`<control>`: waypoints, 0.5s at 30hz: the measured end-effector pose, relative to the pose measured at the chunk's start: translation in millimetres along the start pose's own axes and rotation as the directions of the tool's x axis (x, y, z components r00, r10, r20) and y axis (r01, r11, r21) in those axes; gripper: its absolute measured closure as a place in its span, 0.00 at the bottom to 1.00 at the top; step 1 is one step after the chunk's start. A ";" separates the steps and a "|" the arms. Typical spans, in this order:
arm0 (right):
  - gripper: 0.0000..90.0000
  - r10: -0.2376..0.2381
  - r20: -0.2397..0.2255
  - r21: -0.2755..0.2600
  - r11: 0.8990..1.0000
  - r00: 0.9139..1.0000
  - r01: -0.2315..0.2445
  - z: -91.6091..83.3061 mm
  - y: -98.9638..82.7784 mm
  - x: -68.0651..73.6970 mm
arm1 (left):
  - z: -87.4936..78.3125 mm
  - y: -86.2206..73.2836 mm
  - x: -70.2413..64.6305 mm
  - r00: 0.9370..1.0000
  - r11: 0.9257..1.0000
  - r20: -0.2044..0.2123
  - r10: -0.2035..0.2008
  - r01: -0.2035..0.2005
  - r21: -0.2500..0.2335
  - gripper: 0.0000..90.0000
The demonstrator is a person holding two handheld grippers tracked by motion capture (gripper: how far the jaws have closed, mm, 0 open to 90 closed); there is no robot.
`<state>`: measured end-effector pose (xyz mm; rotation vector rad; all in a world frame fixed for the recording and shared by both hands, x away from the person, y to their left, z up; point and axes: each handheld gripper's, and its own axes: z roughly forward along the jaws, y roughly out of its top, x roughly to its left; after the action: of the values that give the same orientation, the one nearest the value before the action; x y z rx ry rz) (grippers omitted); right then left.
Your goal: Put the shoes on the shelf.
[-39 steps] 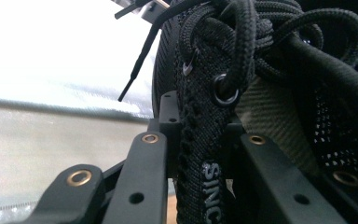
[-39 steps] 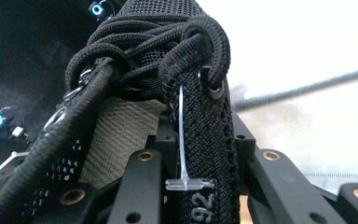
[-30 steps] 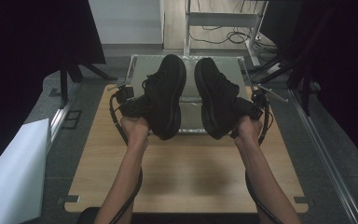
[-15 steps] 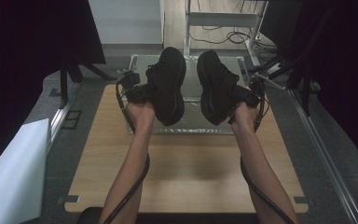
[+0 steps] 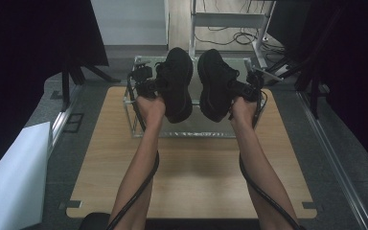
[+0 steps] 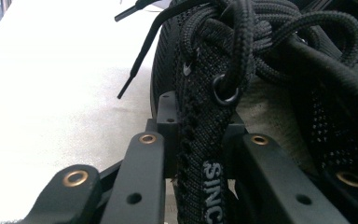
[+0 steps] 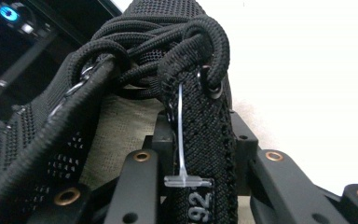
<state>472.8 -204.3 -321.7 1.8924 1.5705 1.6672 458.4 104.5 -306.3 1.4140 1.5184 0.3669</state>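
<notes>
Two black lace-up shoes are held up over the far end of the table, soles towards me. My left gripper [image 5: 156, 86] is shut on the left shoe [image 5: 177, 84]. In the left gripper view, that gripper [image 6: 198, 119] pinches the shoe's lace-eyelet strip [image 6: 205, 88], which carries white lettering. My right gripper [image 5: 237, 89] is shut on the right shoe [image 5: 215, 84]. In the right gripper view, the gripper [image 7: 200, 126] clamps the shoe's eyelet edge [image 7: 205, 116], where a clear plastic tag [image 7: 182, 140] hangs. Its jaws have just been opening a little, with the edge still pinched.
A clear-walled box [image 5: 182, 130] stands on the far part of the wooden table [image 5: 191, 177], right below the shoes. Black curtains and stand legs flank the table. A metal shelf frame [image 5: 230, 21] and cables lie beyond. A white sheet [image 5: 14, 177] lies at the left.
Both hands have carried the shoes forward, away from the person, and slightly upward, so that they now hang over the clear box. Both grips look the same.
</notes>
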 end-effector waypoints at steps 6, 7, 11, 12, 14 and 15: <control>0.74 -0.066 0.063 0.019 0.998 0.996 0.065 8.0 1.9 14.3 | 2.6 4.7 -5.1 0.998 0.999 -0.044 0.033 -0.032 0.015 0.83; 0.73 -0.066 0.066 0.021 0.998 0.996 0.065 8.8 1.6 16.0 | 3.0 5.2 -6.1 0.998 0.999 -0.046 0.036 -0.035 0.015 0.82; 0.68 -0.097 0.075 0.021 0.995 0.992 0.096 13.1 -1.2 22.6 | 4.8 6.6 -10.1 0.998 0.998 -0.037 0.054 -0.053 0.031 0.78; 0.67 -0.101 0.073 0.018 0.995 0.992 0.100 14.2 -2.3 24.0 | 5.0 6.8 -11.2 0.998 0.998 -0.039 0.059 -0.058 0.033 0.77; 0.64 -0.111 0.068 0.018 0.994 0.991 0.110 15.8 -3.6 26.6 | 6.2 6.5 -14.4 0.996 0.997 -0.047 0.075 -0.073 0.036 0.75; 0.62 -0.117 0.072 0.017 0.993 0.991 0.116 16.3 -4.0 28.0 | 6.8 6.4 -15.8 0.995 0.996 -0.050 0.082 -0.080 0.037 0.74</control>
<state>478.5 -173.3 -313.0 1.8083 1.6335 1.5266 464.9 89.7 -297.6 1.5071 1.5185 0.4305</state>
